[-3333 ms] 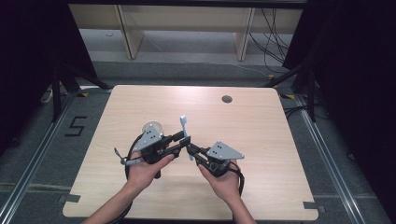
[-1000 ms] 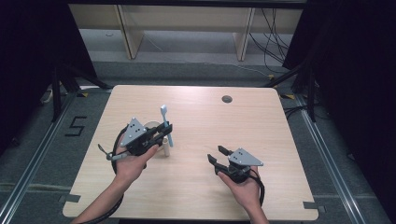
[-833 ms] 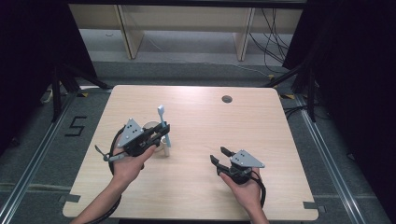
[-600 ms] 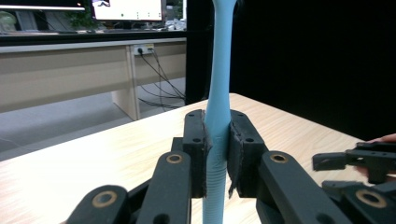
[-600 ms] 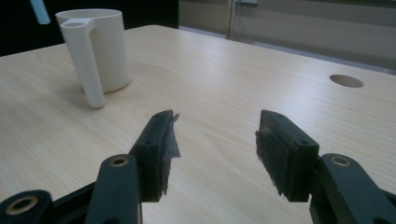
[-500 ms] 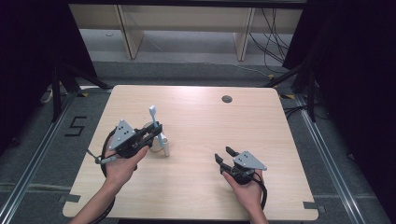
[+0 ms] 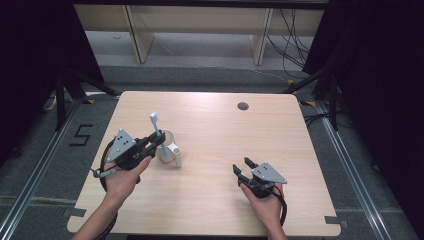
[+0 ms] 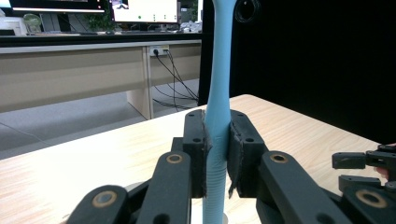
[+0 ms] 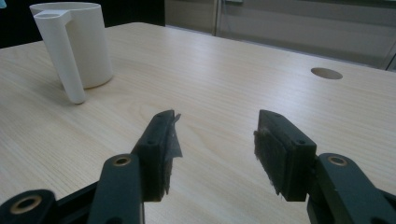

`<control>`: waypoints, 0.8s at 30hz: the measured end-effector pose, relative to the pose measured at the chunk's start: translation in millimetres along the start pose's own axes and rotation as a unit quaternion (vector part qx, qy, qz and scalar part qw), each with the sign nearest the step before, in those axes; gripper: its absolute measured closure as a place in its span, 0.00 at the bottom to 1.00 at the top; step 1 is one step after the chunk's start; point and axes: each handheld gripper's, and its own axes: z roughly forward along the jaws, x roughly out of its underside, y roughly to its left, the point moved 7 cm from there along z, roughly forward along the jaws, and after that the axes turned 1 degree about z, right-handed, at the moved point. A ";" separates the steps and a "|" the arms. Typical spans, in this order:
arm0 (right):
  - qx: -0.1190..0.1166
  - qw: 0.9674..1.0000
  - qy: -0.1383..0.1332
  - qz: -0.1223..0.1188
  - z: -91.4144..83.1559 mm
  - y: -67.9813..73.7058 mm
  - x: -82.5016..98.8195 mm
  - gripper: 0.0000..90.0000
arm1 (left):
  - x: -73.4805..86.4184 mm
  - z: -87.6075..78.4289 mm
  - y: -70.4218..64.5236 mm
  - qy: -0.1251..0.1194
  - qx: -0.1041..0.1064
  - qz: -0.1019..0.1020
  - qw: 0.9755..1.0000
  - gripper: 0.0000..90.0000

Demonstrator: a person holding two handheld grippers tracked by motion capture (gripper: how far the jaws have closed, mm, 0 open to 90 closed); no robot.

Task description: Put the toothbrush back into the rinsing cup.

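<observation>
Two pads of my left gripper (image 8: 217, 154) are clamped on the handle of the light blue toothbrush (image 8: 219, 93), which stands upright between them at the centre of the left gripper view, its lower end dipping below the jaws. In the high view the toothbrush (image 7: 155, 127) sits at centre left, right over the white cup (image 7: 167, 147). My right gripper (image 7: 242, 169), at lower right, holds nothing; its jaws stand wide apart above the wooden table (image 7: 280, 125), well apart from the cup.
</observation>
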 end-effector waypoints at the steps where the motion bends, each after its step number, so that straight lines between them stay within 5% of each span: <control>1: 0.002 1.000 0.000 0.003 -0.9 -0.7 0.5 0.54 | 0.1 0.1 0.5 0.000 -0.001 0.001 1.000 0.87; 7: 0.003 1.000 0.001 0.008 -0.9 0.6 0.6 0.54 | -1.5 1.9 -0.6 -0.002 -0.001 0.000 1.000 0.87; 16: 0.012 1.000 -0.001 -0.016 -0.2 -1.9 0.4 0.54 | -12.3 11.6 -7.4 -0.012 0.012 0.006 1.000 0.87; 24: 0.002 1.000 0.011 -0.001 0.6 2.3 3.3 0.54 | -12.3 20.6 -8.7 -0.012 0.015 0.007 1.000 0.87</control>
